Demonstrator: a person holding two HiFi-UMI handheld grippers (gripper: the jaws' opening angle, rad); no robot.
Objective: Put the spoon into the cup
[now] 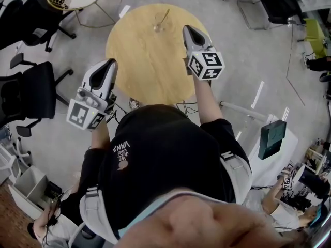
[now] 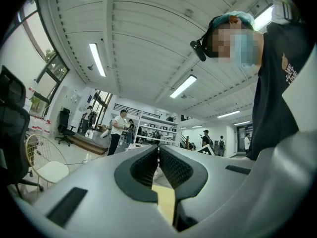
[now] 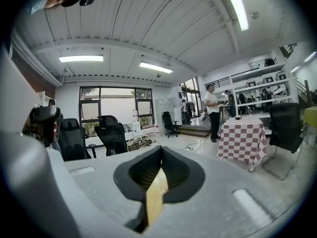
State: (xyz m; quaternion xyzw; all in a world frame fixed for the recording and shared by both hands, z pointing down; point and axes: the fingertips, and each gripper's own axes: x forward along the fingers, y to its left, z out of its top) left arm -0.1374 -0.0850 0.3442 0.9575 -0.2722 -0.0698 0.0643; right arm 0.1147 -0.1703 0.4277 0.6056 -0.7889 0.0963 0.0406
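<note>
Spoon point(image 1: 164, 15) job looks finished, reading from the grippers outward. Left gripper point(image 2: 158, 147): jaws brought together at the tips, nothing between them, aimed up at the ceiling and room. Right gripper point(image 3: 161, 148): same, jaws closed tip to tip and empty, pointing across the office toward a checked tablecloth point(image 3: 242, 133). In the head view both grippers are held up in front of the person's black T-shirt point(image 1: 155, 159), left one over the floor just off the table edge, right one over the table's right side. Neither touches anything. Round wooden table point(image 1: 139, 71) is otherwise bare. At its far edge sits a clear cup point(image 1: 158, 25), well apart from both grippers, and the spoon leans inside it, handle sticking up out of the rim to the right. It is small in frame, so the bowl end can't be made out. Judgement: placement is done, grippers have let go, and nothing obvious is left. Black office chair point(image 1: 31, 94) stands to the left.
</note>
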